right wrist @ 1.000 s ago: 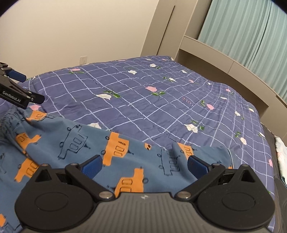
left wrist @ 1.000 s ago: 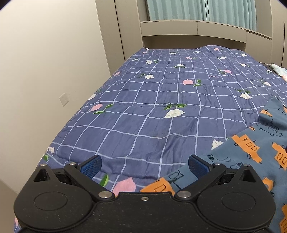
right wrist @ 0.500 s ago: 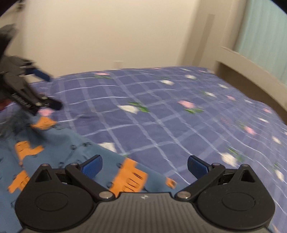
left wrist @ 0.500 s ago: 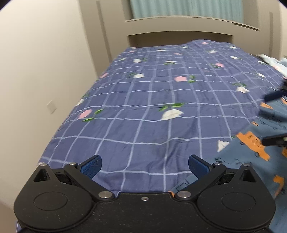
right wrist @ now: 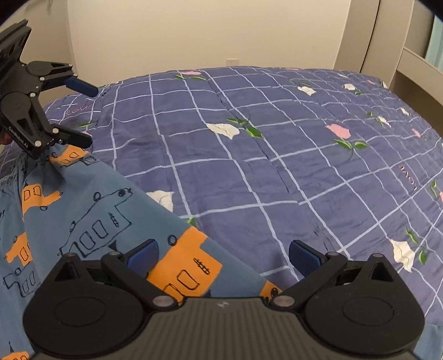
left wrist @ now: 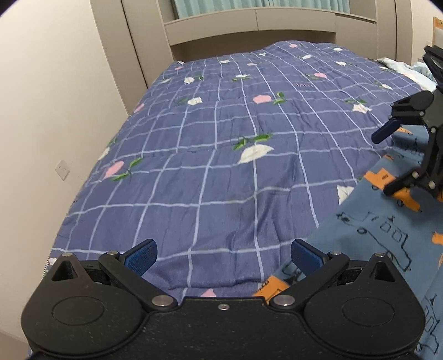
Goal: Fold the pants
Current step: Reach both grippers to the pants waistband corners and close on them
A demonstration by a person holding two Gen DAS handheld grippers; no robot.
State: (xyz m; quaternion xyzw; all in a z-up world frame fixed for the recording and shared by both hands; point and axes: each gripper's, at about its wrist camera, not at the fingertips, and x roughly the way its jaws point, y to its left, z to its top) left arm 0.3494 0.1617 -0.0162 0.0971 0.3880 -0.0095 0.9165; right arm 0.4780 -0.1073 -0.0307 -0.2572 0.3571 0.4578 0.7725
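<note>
Left wrist view: the left tool (left wrist: 223, 256) gapes wide over the bed (left wrist: 221, 166); the right tool (right wrist: 223, 256) likewise, above the pants (right wrist: 91, 216).

A purple-blue quilted bedspread (left wrist: 221, 171) with a pale grid and pink and white flowers fills the view; a beige wooden headboard (left wrist: 249, 30) stands at twelve o'clock, teal curtains (left wrist: 221, 4) above it, a white wall socket (left wrist: 62, 169) at nine o'clock on the cream wall (left wrist: 41, 110)
</note>
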